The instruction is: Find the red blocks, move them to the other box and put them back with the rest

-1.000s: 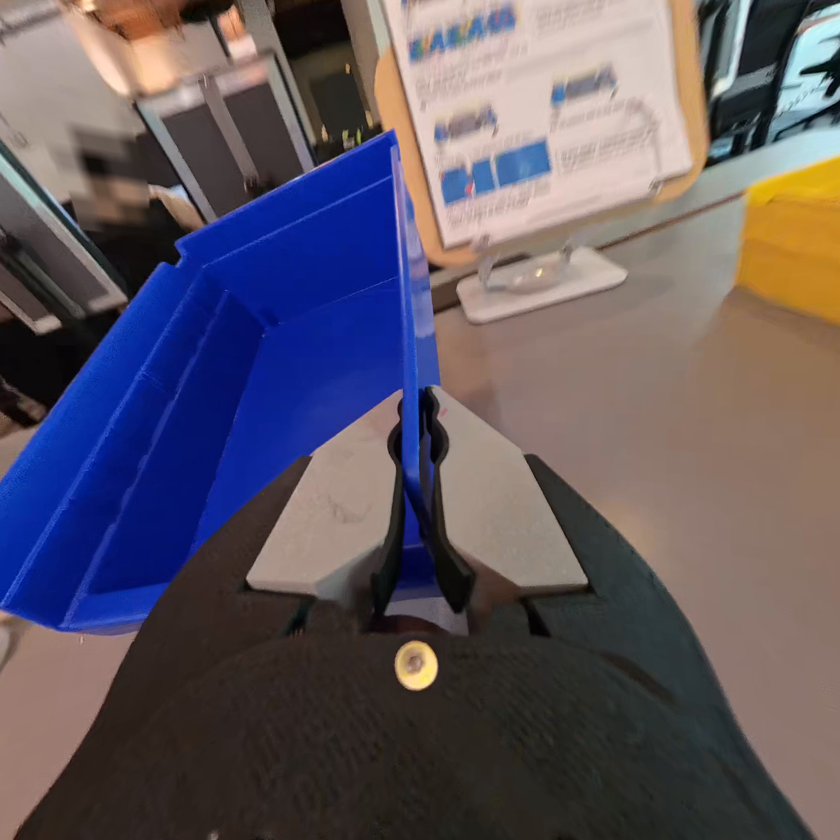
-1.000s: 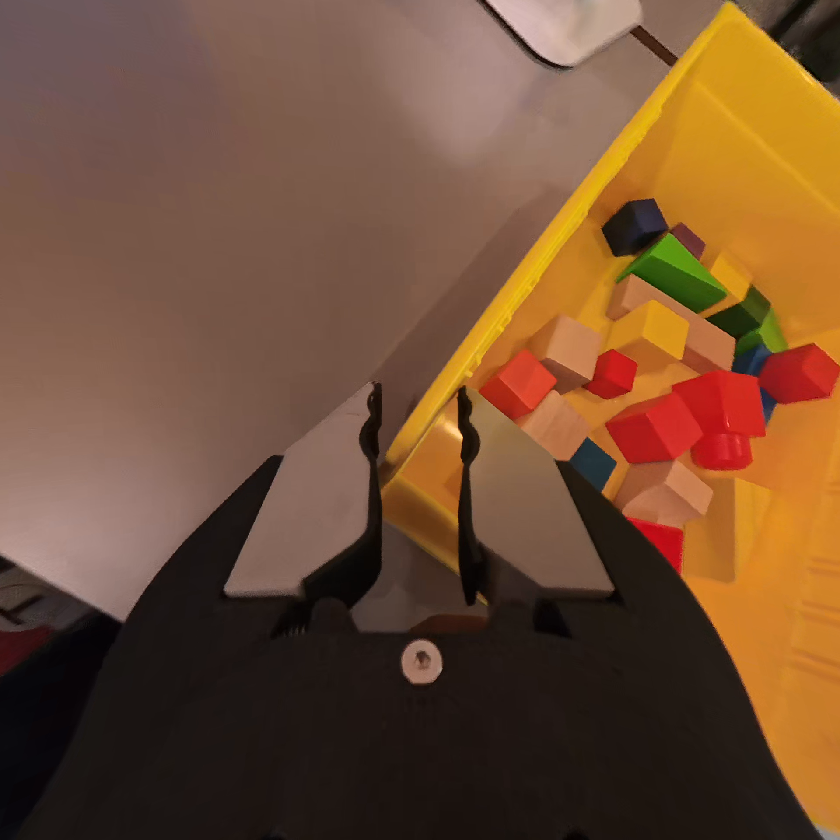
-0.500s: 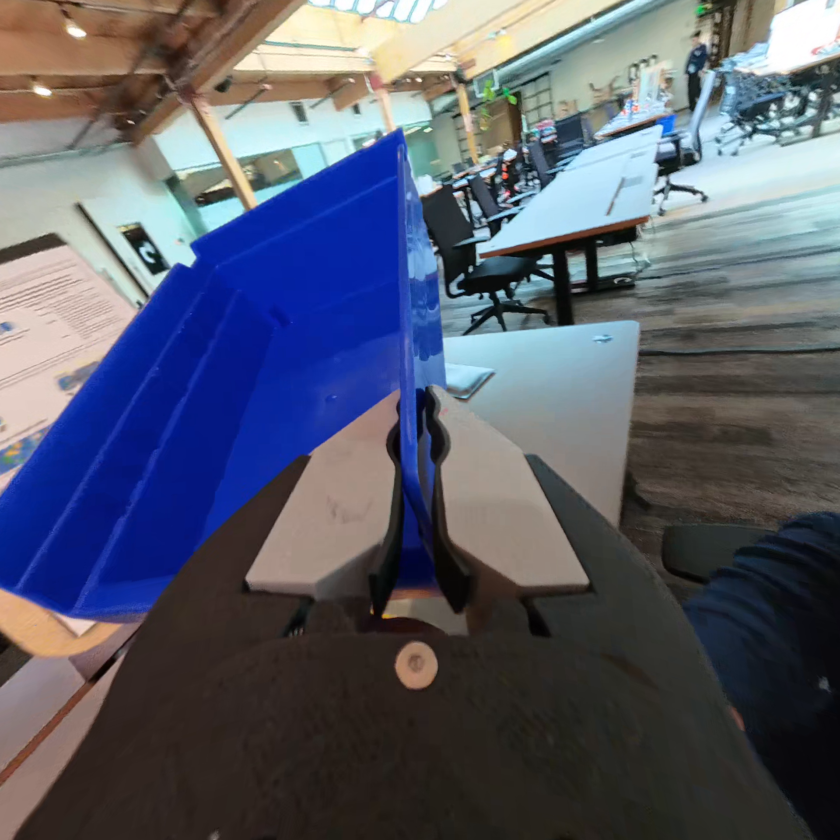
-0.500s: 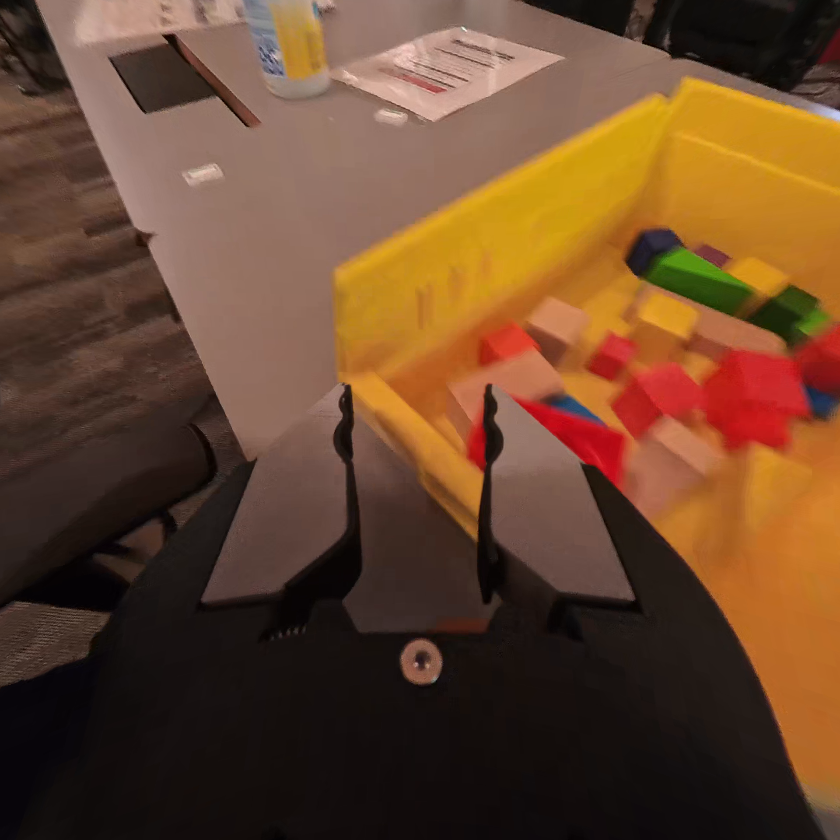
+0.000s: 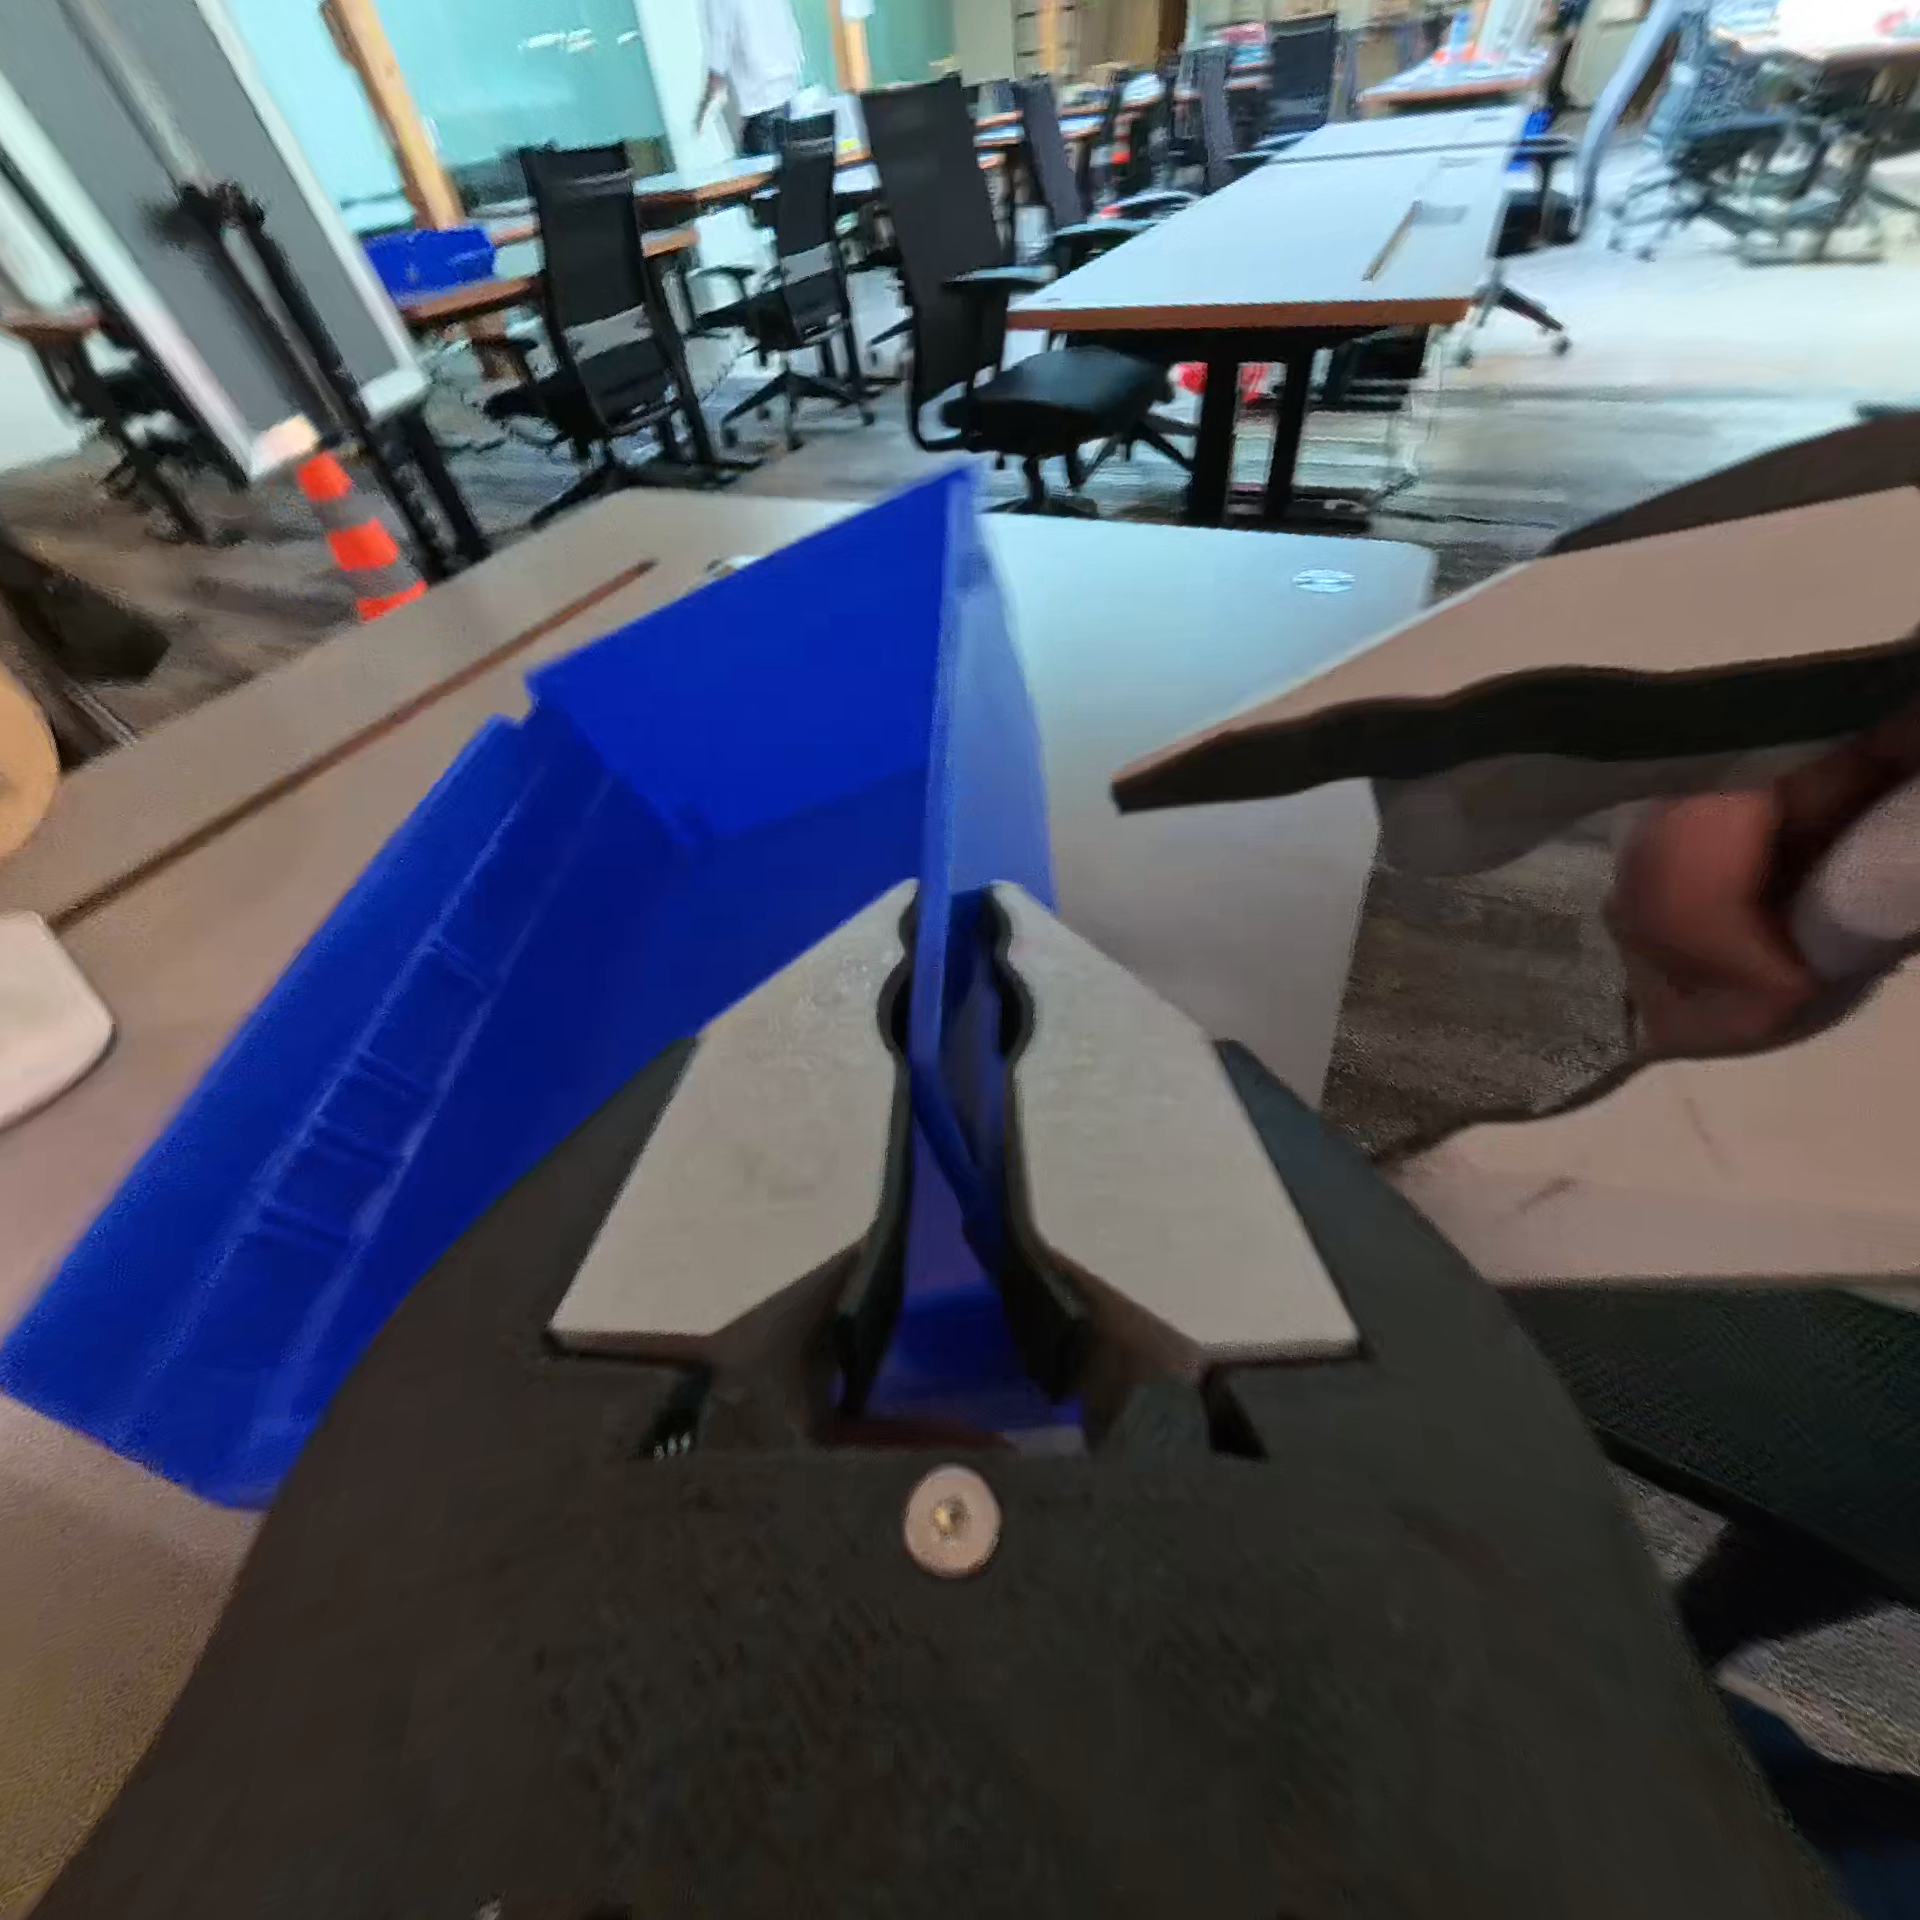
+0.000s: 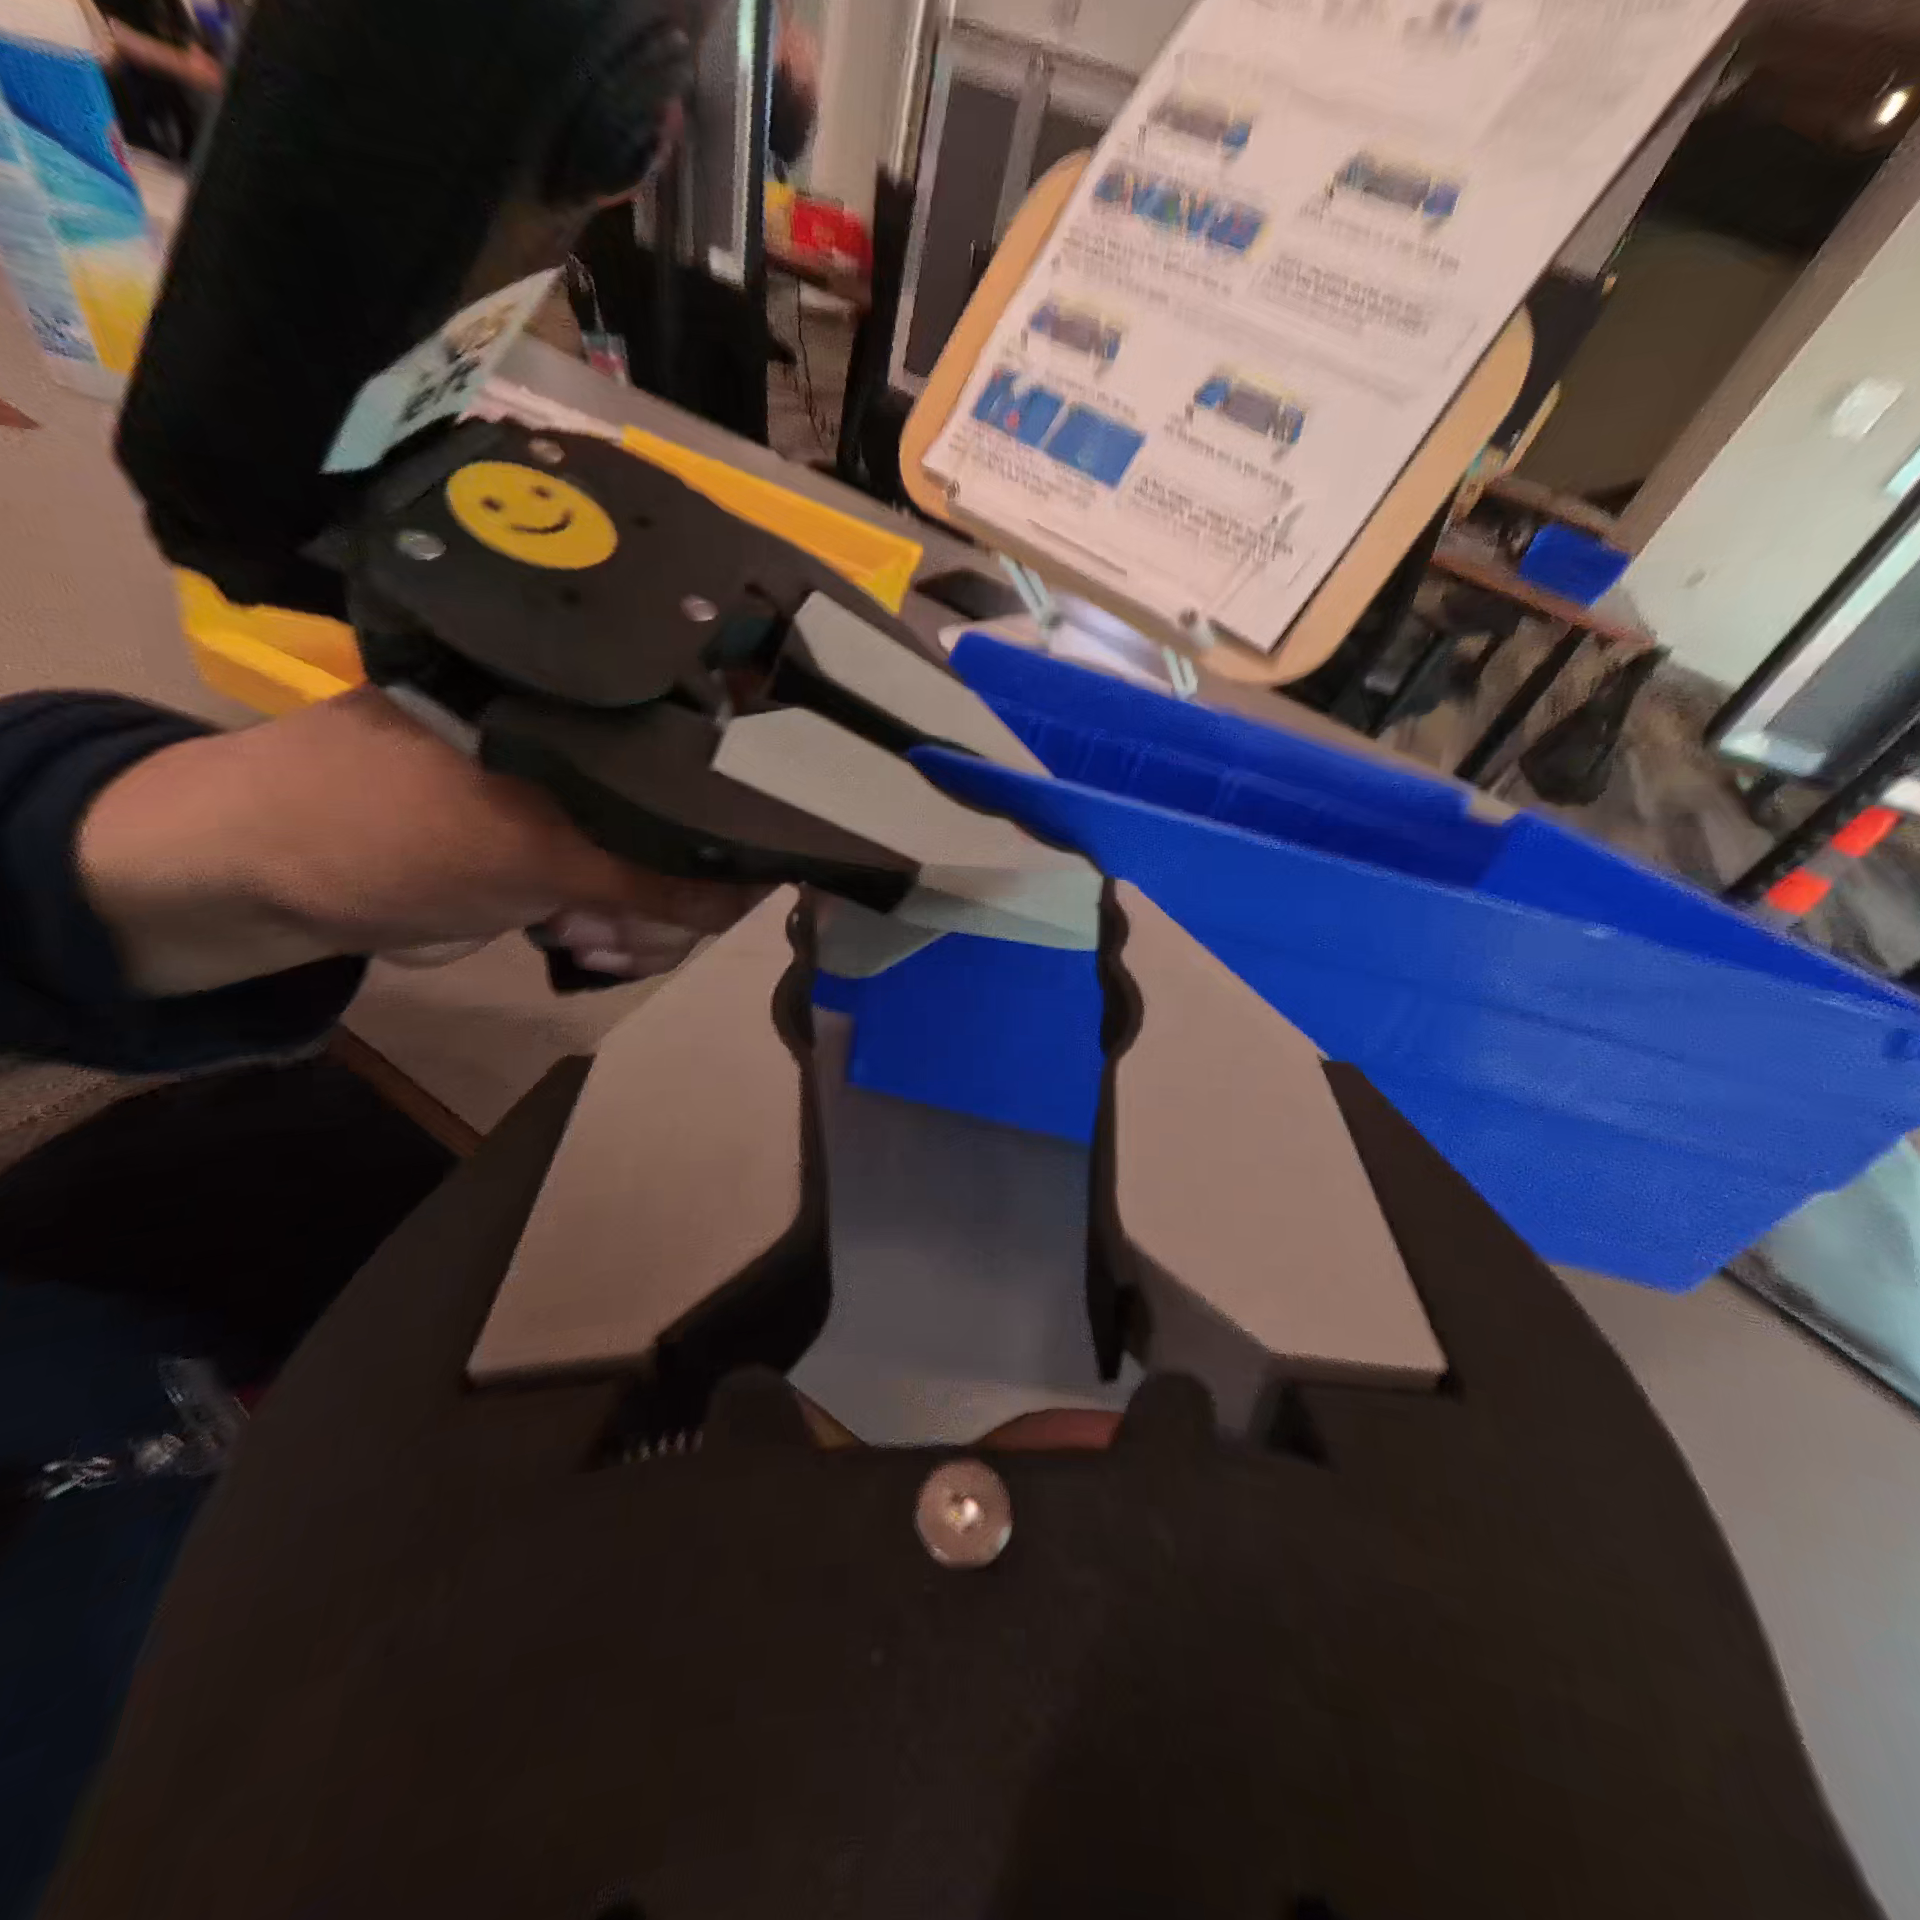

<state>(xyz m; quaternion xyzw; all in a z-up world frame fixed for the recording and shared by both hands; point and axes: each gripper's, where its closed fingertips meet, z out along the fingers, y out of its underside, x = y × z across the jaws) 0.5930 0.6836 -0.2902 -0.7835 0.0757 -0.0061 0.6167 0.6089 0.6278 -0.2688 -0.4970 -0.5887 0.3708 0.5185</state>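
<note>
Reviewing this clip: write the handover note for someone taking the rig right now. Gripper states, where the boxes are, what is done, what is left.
Left gripper: its fingers straddle the side wall of the blue box, which looks empty and is tilted with one end off the grey table.
Right gripper: open, holding nothing, pointed at the blue box.
Yellow box: behind the left gripper; its blocks are out of sight.
Done: apparently the red blocks are out of the blue box.
Left: set the blue box down flat and let go.
</note>
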